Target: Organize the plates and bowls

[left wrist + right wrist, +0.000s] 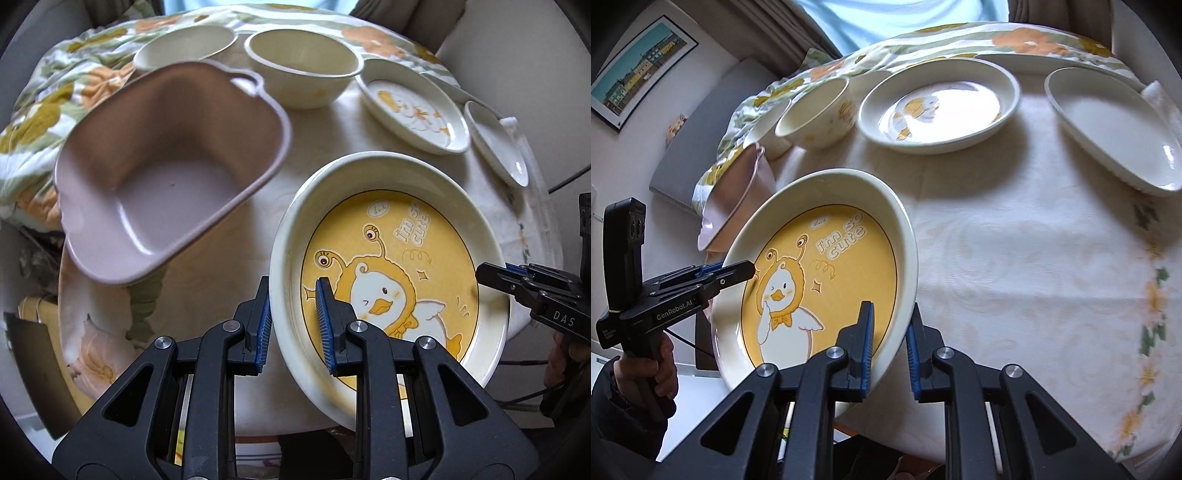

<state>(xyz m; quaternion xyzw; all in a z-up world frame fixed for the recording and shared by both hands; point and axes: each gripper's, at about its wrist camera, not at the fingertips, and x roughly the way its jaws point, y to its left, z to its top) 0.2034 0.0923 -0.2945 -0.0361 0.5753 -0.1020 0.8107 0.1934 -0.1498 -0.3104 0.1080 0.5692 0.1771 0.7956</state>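
A large cream plate with a yellow duck picture (399, 266) (820, 266) hangs between both grippers, tilted over the near part of the table. My left gripper (293, 291) is shut on its left rim, one blue pad inside and one outside. My right gripper (891, 314) is shut on the opposite rim in the same way. Each gripper shows in the other's view, the right gripper (484, 274) and the left gripper (748, 271), both biting the plate's edge.
A pink basin (166, 177) (738, 192) sits left of the plate. Further back stand two cream bowls (303, 66) (184, 48), a smaller duck plate (413, 110) (938, 107) and a plain white plate (495, 144) (1115, 136). The white tablecloth (1034, 258) is bare at right. A hand (646, 369) grips the left tool.
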